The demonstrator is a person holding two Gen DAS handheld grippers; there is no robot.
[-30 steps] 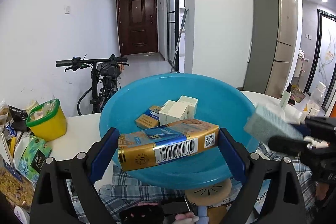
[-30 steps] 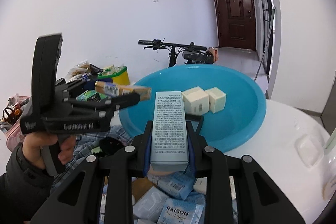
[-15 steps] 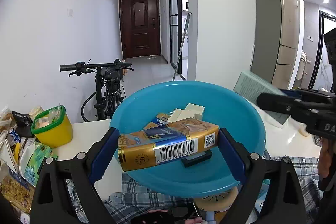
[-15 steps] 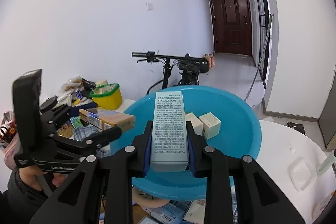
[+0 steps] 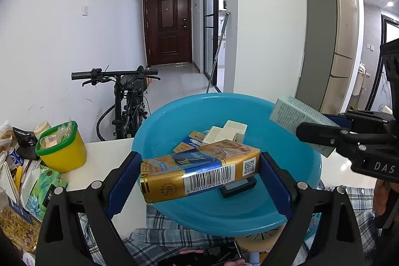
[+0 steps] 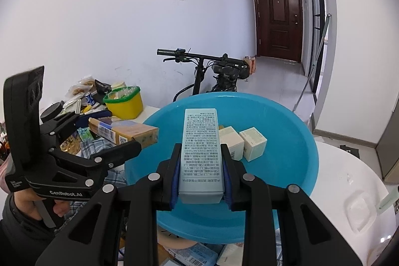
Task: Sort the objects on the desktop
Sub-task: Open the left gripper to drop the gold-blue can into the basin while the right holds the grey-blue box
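A blue plastic basin (image 5: 296, 161) (image 6: 294, 156) stands on the white table. It holds two cream boxes (image 6: 243, 145), a small gold-and-blue pack (image 5: 189, 142) and a flat black item (image 5: 238, 187). My left gripper (image 5: 199, 172) is shut on a gold-and-blue carton (image 5: 199, 172) and holds it over the basin's near rim; the carton shows in the right wrist view (image 6: 122, 132) too. My right gripper (image 6: 200, 166) is shut on a tall pale-green box (image 6: 200, 148) and holds it over the basin; the box shows at the right of the left wrist view (image 5: 296, 117).
A yellow tub with a green rim (image 5: 61, 150) (image 6: 124, 104) and snack packets (image 5: 30, 186) crowd the table's left side. A plaid cloth (image 5: 164, 231) and loose boxes (image 6: 197, 256) lie below the basin. A bicycle (image 5: 127, 101) stands behind the table.
Both grippers have risen with their loads. The view of the basin has dropped lower in frame, and the pale-green box now stands higher at the basin's right.
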